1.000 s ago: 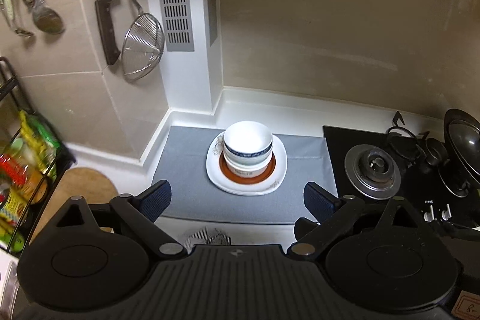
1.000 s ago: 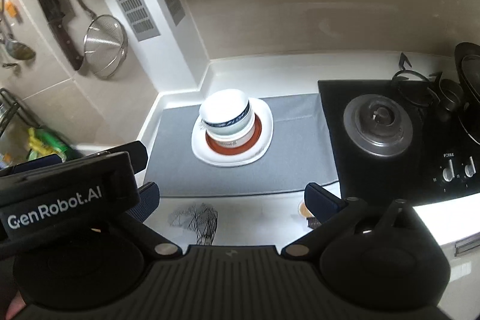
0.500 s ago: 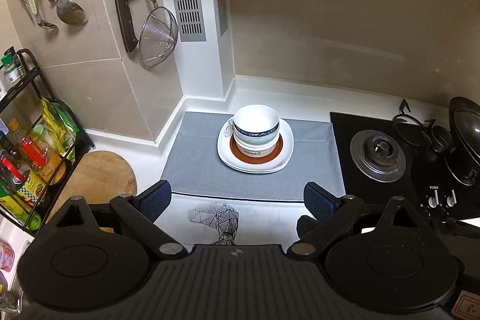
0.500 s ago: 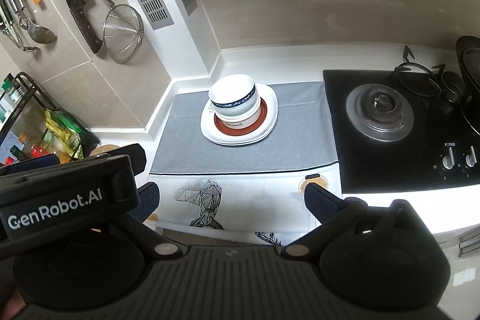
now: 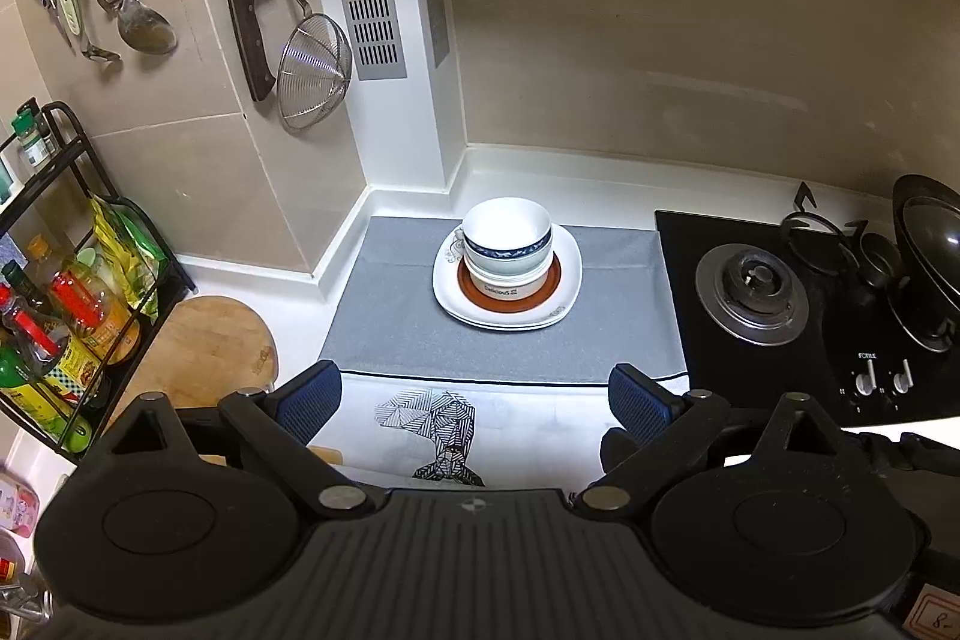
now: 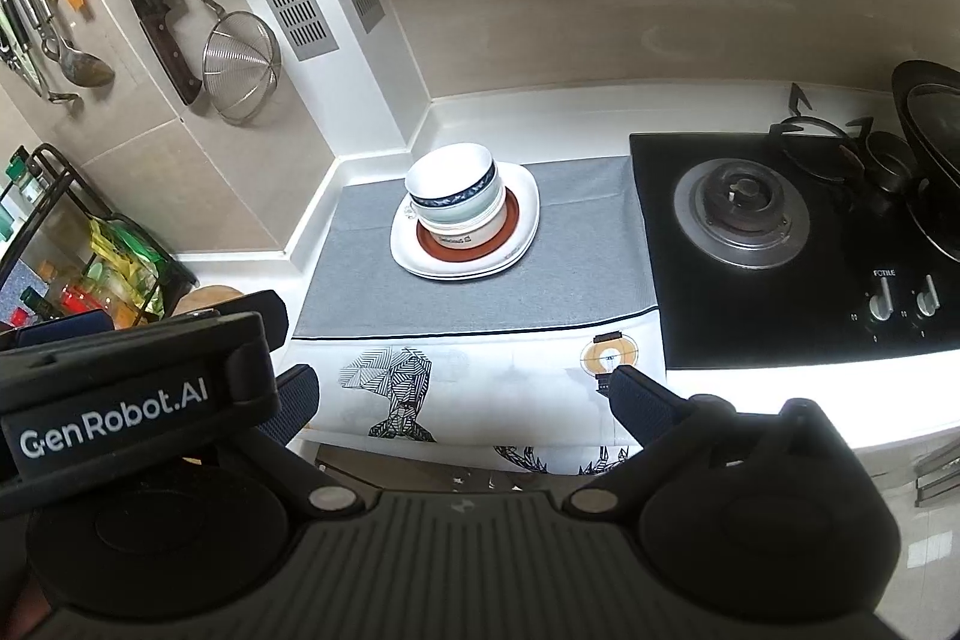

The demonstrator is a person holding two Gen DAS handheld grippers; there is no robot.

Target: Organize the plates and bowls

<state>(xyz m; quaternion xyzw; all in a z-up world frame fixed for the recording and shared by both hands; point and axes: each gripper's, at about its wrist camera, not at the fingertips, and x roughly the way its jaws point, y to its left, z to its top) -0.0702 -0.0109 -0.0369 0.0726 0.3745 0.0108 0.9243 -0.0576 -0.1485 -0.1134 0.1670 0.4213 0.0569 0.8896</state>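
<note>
A stack of bowls (image 5: 507,244) sits on a brown-rimmed plate atop white square plates (image 5: 564,280), all on a grey mat (image 5: 390,316). The top bowl is white with a blue band. The stack also shows in the right wrist view (image 6: 459,199) on its white plates (image 6: 522,226). My left gripper (image 5: 474,400) is open and empty, well in front of the stack over the counter's front. My right gripper (image 6: 459,397) is open and empty, further back past the counter edge. The left gripper's body (image 6: 138,388) shows at the right view's lower left.
A gas hob (image 5: 756,286) with a black wok (image 5: 927,250) lies right of the mat. A patterned white cloth (image 5: 438,418) covers the counter front. A wooden board (image 5: 210,352) and a bottle rack (image 5: 66,292) stand left. Utensils and a strainer (image 5: 315,70) hang on the wall.
Both grippers have drawn back and up from the stack, which now looks smaller and farther. Both stay open and empty. The dishes have not moved.
</note>
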